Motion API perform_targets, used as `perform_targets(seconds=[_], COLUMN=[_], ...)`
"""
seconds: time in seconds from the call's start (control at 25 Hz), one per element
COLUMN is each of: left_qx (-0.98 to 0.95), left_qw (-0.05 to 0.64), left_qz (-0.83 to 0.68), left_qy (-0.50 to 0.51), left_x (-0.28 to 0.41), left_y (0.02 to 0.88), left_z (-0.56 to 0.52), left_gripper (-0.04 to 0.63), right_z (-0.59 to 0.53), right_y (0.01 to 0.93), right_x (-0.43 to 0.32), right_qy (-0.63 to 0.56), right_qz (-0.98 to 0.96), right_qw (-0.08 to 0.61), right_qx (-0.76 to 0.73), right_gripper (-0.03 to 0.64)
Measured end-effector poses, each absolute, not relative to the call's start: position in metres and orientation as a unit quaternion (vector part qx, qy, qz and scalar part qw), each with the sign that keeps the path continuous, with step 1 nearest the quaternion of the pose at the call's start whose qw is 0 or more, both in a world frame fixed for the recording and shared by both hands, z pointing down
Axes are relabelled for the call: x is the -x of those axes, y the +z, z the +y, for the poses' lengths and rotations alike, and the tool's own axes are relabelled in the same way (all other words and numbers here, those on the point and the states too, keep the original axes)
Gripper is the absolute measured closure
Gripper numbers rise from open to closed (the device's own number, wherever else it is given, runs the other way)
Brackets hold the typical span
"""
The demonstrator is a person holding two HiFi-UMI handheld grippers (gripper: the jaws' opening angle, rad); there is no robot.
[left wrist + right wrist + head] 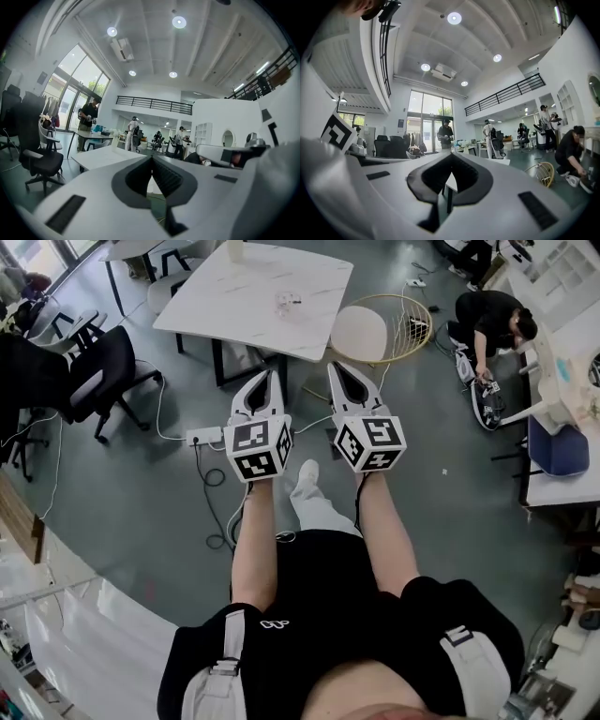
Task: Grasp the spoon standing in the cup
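Observation:
In the head view I hold both grippers out in front of me, above the grey floor, and they point at a white marble-top table (253, 296). My left gripper (274, 376) is shut with nothing in it, and its tips meet in the left gripper view (151, 158). My right gripper (334, 368) is shut and empty too, with its pads together in the right gripper view (451, 155). A small clear object (288, 303) lies on the table, and a pale cup-like thing (234, 249) stands at its far edge. No spoon can be made out at this distance.
A round gold wire chair (380, 329) stands right of the table. A black office chair (103, 376) is at the left. A power strip (204, 437) and cables lie on the floor. A crouching person (492, 320) works at the right beside white furniture (562, 381).

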State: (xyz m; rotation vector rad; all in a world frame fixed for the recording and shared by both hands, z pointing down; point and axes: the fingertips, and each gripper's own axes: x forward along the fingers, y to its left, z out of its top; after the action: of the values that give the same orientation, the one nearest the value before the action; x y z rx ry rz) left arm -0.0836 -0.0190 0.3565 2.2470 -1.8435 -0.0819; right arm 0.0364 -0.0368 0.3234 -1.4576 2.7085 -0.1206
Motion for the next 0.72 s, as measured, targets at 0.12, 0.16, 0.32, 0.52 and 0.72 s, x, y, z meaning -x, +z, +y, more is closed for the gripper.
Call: perform_targets(seconds=[0.12,0.16,0.32,0.52,0.72], left_qx=[-0.77,-0.77,-0.772,-0.772,-0.769], left_qw=[0.13,0.136,0.151,0.16,0.147], left_qz=[-0.624,-0.623,-0.617,-0.615,-0.622], left_qy=[-0.019,-0.018,-0.008,-0.011,-0.016], left_x=[0.076,0.073,0.058,0.045,0.038], left_y=[0.372,0.377,0.388,0.385,0.373], left_z=[-0.06,-0.072,-0.124,-0.188,-0.244], left_gripper=[0.581,0.581,0.581,0.581,0.581], right_z=[-0.078,-0.091,-0.144,-0.208,-0.263], right_y=[0.329,0.33,0.342,0.351,0.338], right_x=[-0.053,-0.057,-0.068,-0.077,-0.095], right_qy=[-0.052,-0.055,-0.072,-0.086,-0.078], right_qz=[0.873,0.872,0.869,0.869,0.868], right_qw=[0.038,0.039,0.041,0.034,0.05], right_qx=[0.483,0.485,0.489,0.486,0.489], right_gripper=[0.611,0.611,0.611,0.611,0.611])
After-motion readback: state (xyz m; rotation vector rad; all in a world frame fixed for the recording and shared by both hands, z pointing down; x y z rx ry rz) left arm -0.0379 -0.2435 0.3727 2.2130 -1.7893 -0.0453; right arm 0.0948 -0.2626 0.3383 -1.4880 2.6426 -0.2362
